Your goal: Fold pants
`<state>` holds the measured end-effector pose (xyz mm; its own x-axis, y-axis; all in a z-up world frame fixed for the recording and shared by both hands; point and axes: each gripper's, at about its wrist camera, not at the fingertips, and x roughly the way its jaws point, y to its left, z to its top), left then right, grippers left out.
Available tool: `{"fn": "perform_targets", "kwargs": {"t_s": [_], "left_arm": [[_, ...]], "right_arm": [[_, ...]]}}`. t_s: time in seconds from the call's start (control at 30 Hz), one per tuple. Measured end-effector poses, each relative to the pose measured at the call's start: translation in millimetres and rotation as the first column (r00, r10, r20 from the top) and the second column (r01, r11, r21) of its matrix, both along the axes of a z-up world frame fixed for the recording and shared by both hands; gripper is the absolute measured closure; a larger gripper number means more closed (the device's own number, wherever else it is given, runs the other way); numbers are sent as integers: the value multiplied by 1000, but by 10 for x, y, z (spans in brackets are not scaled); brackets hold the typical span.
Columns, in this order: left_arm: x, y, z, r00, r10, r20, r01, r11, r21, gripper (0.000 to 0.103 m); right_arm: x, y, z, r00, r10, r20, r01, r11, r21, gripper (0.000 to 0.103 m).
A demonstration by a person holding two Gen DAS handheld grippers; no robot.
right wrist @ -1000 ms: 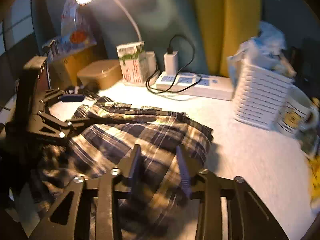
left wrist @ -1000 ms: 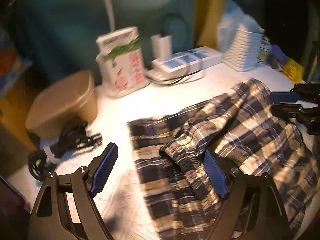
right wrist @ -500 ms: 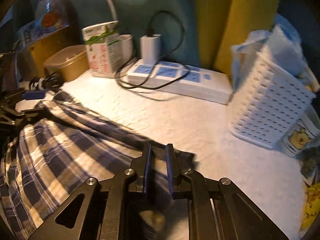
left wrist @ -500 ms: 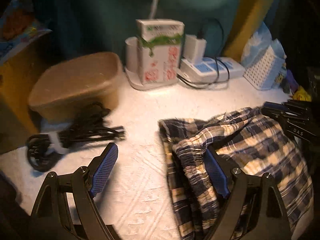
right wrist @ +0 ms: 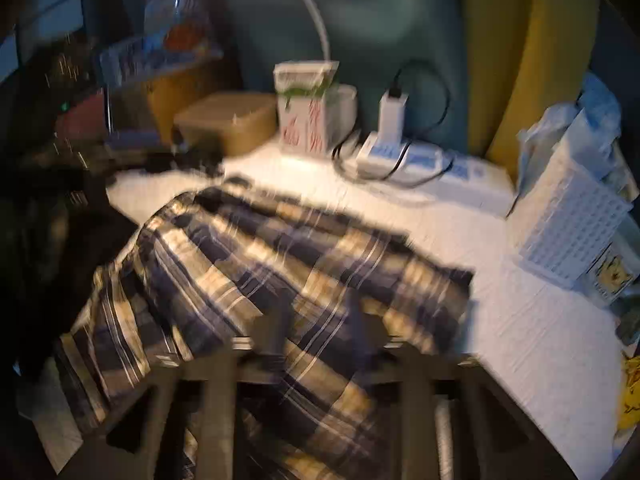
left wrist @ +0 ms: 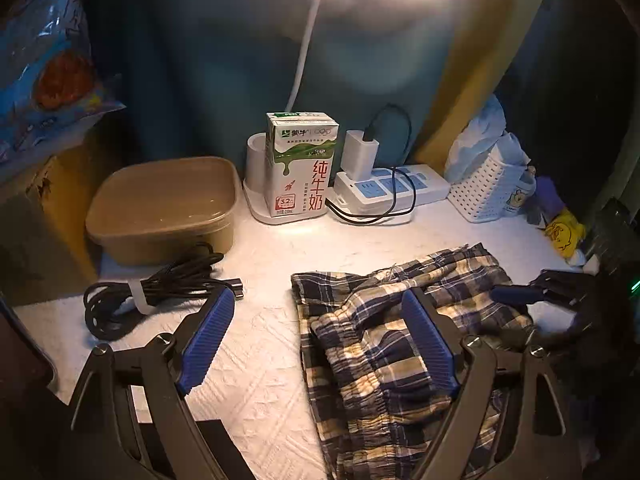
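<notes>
Plaid pants (left wrist: 400, 320) lie bunched on the white worktop (left wrist: 260, 344), long axis running left–right; left gripper (left wrist: 320, 340) released wide, only its right finger over the waistband fold; right gripper (right wrist: 320, 332), jaws just opening, straddles the far end, apparently unclamped.

Milk carton (left wrist: 302, 164) upright beside power strip (left wrist: 394, 188); brown lidded container (left wrist: 160, 208) left; coiled black cable (left wrist: 156, 292) near it.

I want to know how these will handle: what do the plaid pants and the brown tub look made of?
Plaid pants: thin woven fabric, likely cotton, matte; it wrinkles softly and gathers at an elastic waistband. Brown tub: looks like kraft paper or moulded fibre, dull brown, with a smooth lid that glints faintly.
</notes>
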<state>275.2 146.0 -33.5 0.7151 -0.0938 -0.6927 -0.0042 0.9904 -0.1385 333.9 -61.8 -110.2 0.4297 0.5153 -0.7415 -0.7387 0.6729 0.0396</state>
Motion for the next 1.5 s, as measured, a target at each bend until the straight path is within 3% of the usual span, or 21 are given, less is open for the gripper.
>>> {"fn": "perform_targets", "kwargs": {"t_s": [0.03,0.17,0.27,0.4,0.5,0.6,0.73,0.87,0.97,1.03,1.17,1.3,1.4,1.5], "left_arm": [[3,-21,-24,1000,3,-1,-3,1000,2,17],[-27,-177,-167,998,-50,-40,51,998,26,17],[31,-265,-438,991,-34,-129,46,995,93,17],[89,-79,-689,980,36,-196,-31,999,30,16],[77,-57,-668,982,52,-183,-44,998,45,16],[69,-61,-648,983,59,-175,-50,997,56,16],[-9,1,-595,983,100,-157,-91,994,61,16],[-231,36,-367,988,135,-80,-129,989,74,16],[-480,-84,-164,996,84,-4,-84,996,34,16],[-617,-305,-89,1000,4,23,-4,1000,18,16],[-696,-713,-205,992,-127,-12,127,991,34,16],[-632,-915,-567,982,-135,-131,145,987,68,16],[-768,-959,-631,982,-132,-133,146,984,104,16],[-861,-909,-648,984,-116,-136,132,985,115,16]], "right_arm": [[14,8,-76,1000,-1,-13,1,1000,-6,35],[146,-17,-260,999,-37,-21,37,999,-27,34],[162,-65,-232,999,-54,-4,54,998,-33,34],[65,-139,-86,999,-40,28,40,999,-15,34],[-174,-139,-58,999,36,30,-35,999,-11,34],[-414,-140,-251,997,80,18,-79,993,-86,34],[-573,-372,-336,998,53,20,-51,994,-101,34],[-691,-614,-295,1000,4,30,0,993,-116,34],[-791,-768,-256,999,-15,32,18,993,-121,34],[-842,-797,-191,998,-23,51,29,992,-120,34],[-917,-727,-15,996,-14,86,19,998,-54,34],[-916,-518,-134,998,13,62,-10,999,-51,34],[-972,-445,-321,999,24,41,-20,994,-103,34],[-1080,-561,-367,999,16,35,-13,996,-89,34]]}}
